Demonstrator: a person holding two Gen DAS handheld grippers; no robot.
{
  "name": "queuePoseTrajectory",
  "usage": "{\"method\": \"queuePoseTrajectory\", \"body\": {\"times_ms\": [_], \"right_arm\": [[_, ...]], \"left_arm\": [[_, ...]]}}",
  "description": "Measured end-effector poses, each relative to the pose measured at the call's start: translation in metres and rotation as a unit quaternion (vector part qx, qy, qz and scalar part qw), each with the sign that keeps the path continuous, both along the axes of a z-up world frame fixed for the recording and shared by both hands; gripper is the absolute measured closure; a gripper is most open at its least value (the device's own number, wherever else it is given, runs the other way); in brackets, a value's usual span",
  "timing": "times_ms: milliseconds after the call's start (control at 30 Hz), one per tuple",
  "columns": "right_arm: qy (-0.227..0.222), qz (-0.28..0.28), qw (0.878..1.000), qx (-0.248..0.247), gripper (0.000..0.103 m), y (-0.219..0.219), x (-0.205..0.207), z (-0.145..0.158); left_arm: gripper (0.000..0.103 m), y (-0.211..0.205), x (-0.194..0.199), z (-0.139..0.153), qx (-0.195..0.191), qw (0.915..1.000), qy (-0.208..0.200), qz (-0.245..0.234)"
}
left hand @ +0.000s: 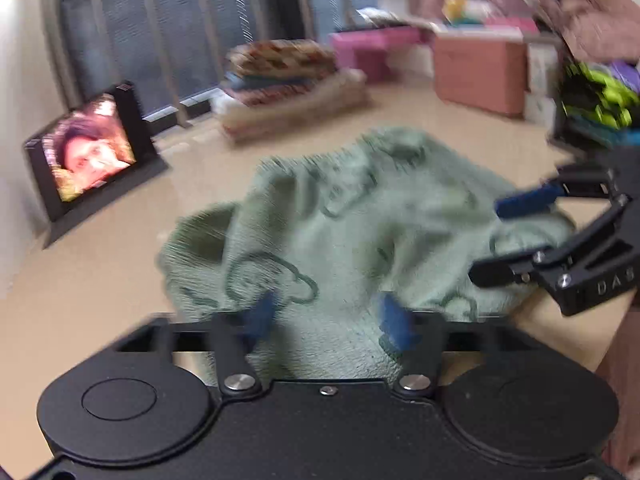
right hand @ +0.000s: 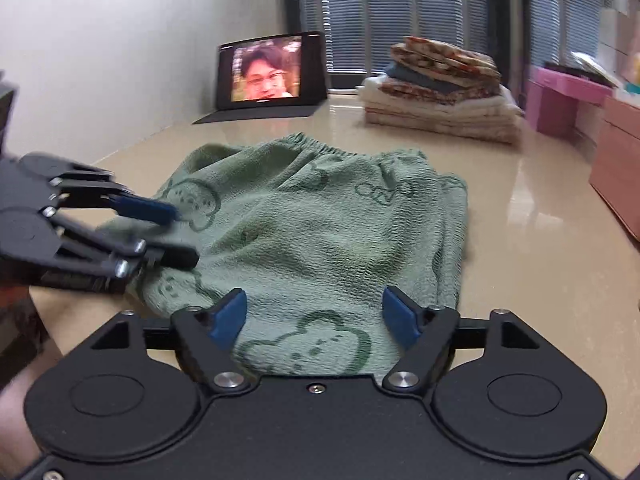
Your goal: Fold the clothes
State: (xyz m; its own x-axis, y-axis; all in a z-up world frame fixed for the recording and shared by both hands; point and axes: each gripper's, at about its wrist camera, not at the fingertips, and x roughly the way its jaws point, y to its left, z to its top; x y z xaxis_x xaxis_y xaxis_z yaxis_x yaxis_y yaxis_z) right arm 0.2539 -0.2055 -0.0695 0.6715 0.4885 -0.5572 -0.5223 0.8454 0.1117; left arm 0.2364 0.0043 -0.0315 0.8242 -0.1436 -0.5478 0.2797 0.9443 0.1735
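Left wrist view: the left gripper [left hand: 326,316] is hanging with its jaws spread wide over the near edge of the green garment [left hand: 352,220], gripping nothing. The garment is lying rumpled on the beige table [left hand: 100,280], humped in the middle, so the wide spread probably suits taking a thick bunch of hem. The right gripper [left hand: 490,238] is coming in from the right side, jaws parted, at the garment's right edge; whether it is touching cloth is lost in blur. Bare table is showing to the left and beyond the garment, up to the tablet [left hand: 94,152] and the folded stack [left hand: 288,80], both well apart from it.

Right wrist view: the right gripper [right hand: 314,320] is also standing wide open, its blue pads either side of the near hem, holding nothing. The garment [right hand: 320,224] is spreading away with its elastic waistband at the far edge. The left gripper [right hand: 182,236] is reaching in at the left edge, jaws apart. The two tools on adjacent edges suggest a paired pinch to lift and fold. To the right, the table [right hand: 540,240] is lying open, giving room to swing cloth; the tablet [right hand: 270,70] and stack [right hand: 440,88] are sitting far back.
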Motion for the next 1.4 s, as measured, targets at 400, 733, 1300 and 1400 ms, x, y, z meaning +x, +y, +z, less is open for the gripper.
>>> {"method": "queuePoseTrajectory", "body": {"times_ms": [400,733,1300,1400], "right_arm": [[-0.065,-0.047,0.997,-0.019,0.001,-0.005,-0.102,0.030],[-0.066,-0.074,0.993,-0.062,0.001,0.035,-0.105,0.038],[-0.029,-0.157,0.985,-0.065,0.001,0.059,-0.111,0.039],[-0.026,-0.163,0.985,-0.054,0.001,0.060,-0.115,0.043]], "left_arm": [[0.000,0.067,-0.086,0.004,-0.097,0.9925,-0.007,0.075],[0.000,0.101,-0.087,-0.001,-0.142,0.9839,0.003,0.108],[0.000,0.113,-0.082,-0.025,-0.130,0.9844,0.064,0.100],[0.000,0.109,-0.083,-0.027,-0.117,0.9859,0.061,0.102]]}}
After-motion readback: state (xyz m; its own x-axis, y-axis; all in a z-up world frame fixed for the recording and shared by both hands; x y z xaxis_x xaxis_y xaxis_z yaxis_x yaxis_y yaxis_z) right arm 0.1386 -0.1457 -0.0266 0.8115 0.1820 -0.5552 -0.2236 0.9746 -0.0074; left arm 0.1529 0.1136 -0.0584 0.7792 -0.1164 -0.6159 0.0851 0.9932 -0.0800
